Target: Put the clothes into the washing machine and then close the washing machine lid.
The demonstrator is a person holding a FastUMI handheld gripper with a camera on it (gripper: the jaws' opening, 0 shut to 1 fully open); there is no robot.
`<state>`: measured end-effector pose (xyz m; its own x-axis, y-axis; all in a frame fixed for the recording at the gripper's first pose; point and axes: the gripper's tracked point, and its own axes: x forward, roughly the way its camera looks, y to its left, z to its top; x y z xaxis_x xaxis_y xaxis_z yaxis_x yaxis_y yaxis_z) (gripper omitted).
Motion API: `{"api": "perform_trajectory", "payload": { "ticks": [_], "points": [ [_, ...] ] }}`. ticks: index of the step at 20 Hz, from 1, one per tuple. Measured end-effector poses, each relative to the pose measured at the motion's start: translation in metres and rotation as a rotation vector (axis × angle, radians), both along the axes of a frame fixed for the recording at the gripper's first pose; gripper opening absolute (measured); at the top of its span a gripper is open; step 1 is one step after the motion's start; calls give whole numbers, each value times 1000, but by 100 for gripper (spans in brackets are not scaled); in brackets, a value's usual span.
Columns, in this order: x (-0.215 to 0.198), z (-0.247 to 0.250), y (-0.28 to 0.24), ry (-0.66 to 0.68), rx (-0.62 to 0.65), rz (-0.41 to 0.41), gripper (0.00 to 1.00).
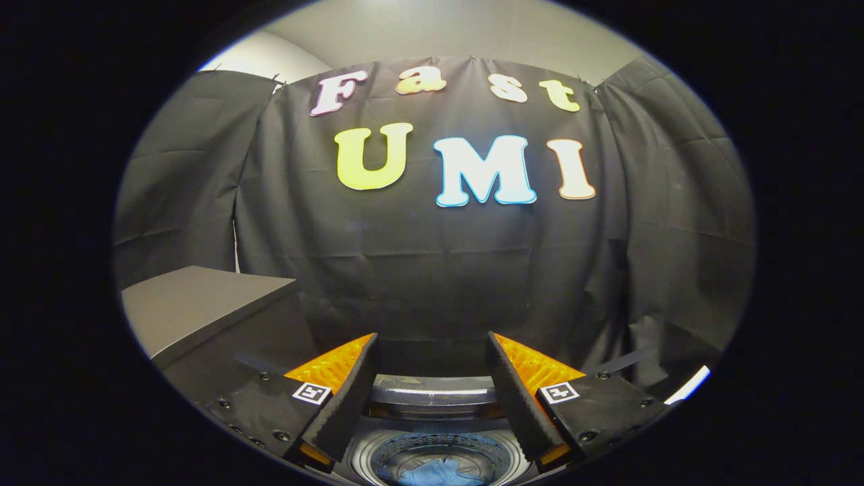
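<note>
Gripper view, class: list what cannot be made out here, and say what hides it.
- Washer: only drum top between the open gripper fingers; the rest is cut off.
- Blue cloth in drum: cut off, so its type is unclear.
- Lid: raised behind drum, sides hidden by fingers.
- Grey box, beside fingers: partly cut off.

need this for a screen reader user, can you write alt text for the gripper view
The open tool hovers above a top-loading washing machine, its two black-padded fingers spread wide with nothing between them. Between the fingers, a blue cloth lies in the drum below, with the raised lid behind it. A grey box stands beside the machine, against black cloth.
</note>
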<state>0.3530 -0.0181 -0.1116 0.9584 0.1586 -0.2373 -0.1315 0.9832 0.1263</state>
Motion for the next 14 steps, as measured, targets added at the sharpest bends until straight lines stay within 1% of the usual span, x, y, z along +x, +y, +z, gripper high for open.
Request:
{"api": "perform_trajectory", "payload": {
  "ticks": [11, 12, 14],
  "points": [
    [-37, -18, -1, -29, 3, 5, 97],
    [-40, -23, 0, -22, 3, 7, 97],
    [-49, -45, -6, 42, -32, 4, 97]
  ]
}}
